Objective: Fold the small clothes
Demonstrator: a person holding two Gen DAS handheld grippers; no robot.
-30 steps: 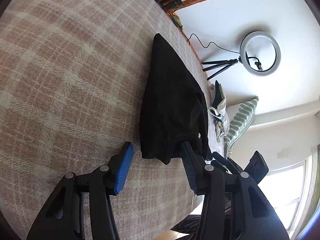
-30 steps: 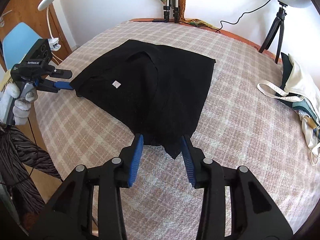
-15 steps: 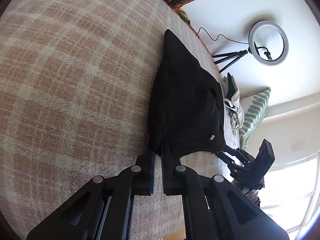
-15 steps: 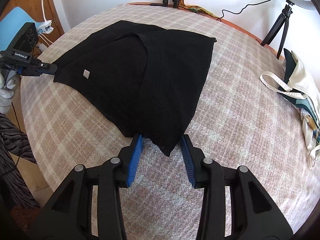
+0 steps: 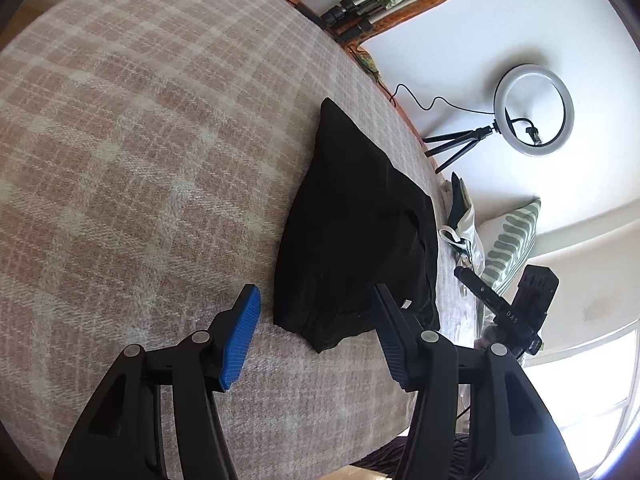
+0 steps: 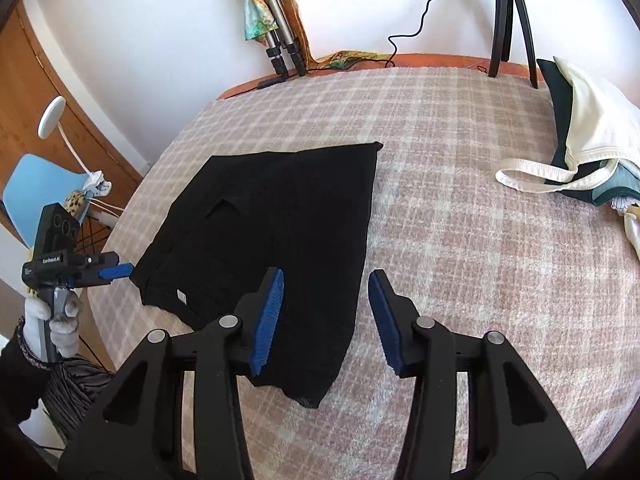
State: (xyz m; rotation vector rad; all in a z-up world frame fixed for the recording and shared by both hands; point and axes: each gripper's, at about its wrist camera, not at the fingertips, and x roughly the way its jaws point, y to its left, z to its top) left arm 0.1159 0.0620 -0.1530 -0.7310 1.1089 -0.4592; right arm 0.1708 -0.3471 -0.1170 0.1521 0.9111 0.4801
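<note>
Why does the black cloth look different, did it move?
Yes. The black cloth garment shifted right on the plaid blanket, away from the bed's left edge; it now lies released.

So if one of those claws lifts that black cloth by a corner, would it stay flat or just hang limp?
Probably limp: the black cloth lies flat on the blanket in soft folds, so it would likely drape from the pinched corner. It looks thin, so likely light. Pushed, it would probably bunch up rather than slide, since the blanket looks fuzzy.
</note>
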